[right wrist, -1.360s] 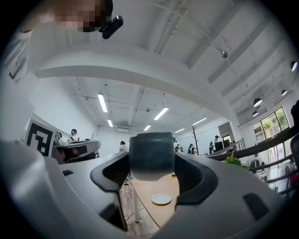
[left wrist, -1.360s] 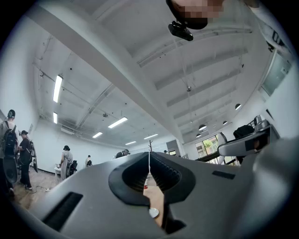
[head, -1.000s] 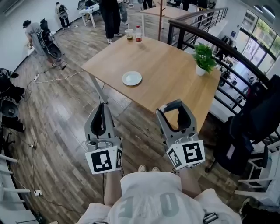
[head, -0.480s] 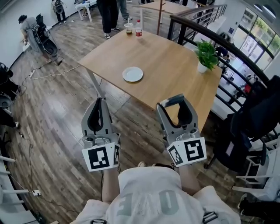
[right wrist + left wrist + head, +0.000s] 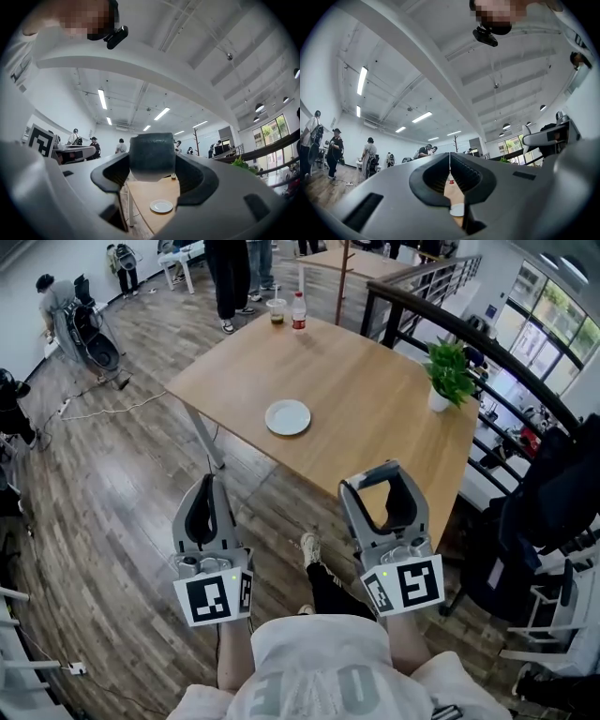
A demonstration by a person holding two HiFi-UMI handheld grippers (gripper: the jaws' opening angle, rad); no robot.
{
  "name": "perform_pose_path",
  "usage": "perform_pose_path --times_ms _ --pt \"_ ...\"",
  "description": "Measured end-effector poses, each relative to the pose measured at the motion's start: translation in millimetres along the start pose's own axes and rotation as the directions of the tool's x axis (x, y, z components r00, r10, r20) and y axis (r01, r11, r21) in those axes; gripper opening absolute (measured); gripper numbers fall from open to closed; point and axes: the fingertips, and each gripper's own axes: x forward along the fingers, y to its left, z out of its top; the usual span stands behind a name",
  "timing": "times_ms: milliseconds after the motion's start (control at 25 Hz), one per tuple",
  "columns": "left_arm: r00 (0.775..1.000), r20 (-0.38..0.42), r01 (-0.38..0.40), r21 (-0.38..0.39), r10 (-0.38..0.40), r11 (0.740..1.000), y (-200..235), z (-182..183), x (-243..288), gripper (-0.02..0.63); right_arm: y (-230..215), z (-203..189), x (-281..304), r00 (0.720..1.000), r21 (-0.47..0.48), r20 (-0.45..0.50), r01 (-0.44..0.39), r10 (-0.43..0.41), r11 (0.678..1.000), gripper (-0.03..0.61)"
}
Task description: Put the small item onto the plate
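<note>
A small dark grey-blue roll (image 5: 368,472) (image 5: 151,156) sits clamped between the tips of my right gripper (image 5: 371,478) (image 5: 151,161). That gripper hovers over the floor just short of the wooden table's (image 5: 375,381) near edge. A white plate (image 5: 287,416) (image 5: 161,206) lies empty near the table's left side, well ahead of both grippers. My left gripper (image 5: 207,486) (image 5: 450,164) is held over the floor left of the table leg, jaws pressed together with nothing in them. Through its gap I see the plate (image 5: 457,210).
A bottle (image 5: 298,311) and a cup (image 5: 276,311) stand at the table's far corner, a potted plant (image 5: 450,374) at its right edge. A dark railing (image 5: 487,343) runs behind the table. People stand at the back. My shoe (image 5: 311,549) is on the floor.
I have stepped closer to the table, one foot now showing forward. Both grippers sit lower in the view; their grip is unchanged.
</note>
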Motion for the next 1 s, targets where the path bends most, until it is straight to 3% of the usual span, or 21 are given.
perform_pose_path --times_ms 480,1000 --pt "0.997 0.045 -0.066 0.041 0.065 0.997 37.0 -6.3 106.3 0.009 -36.7 6.0 132.5 0.992 -0.023 0.101 -0.074 0.076 0.997 0.304" --pt "0.996 0.049 -0.082 0.073 0.079 0.994 68.7 -26.8 291.5 0.009 -95.6 -24.6 307.1 0.989 -0.003 0.057 -0.14 0.14 0.99 0.304"
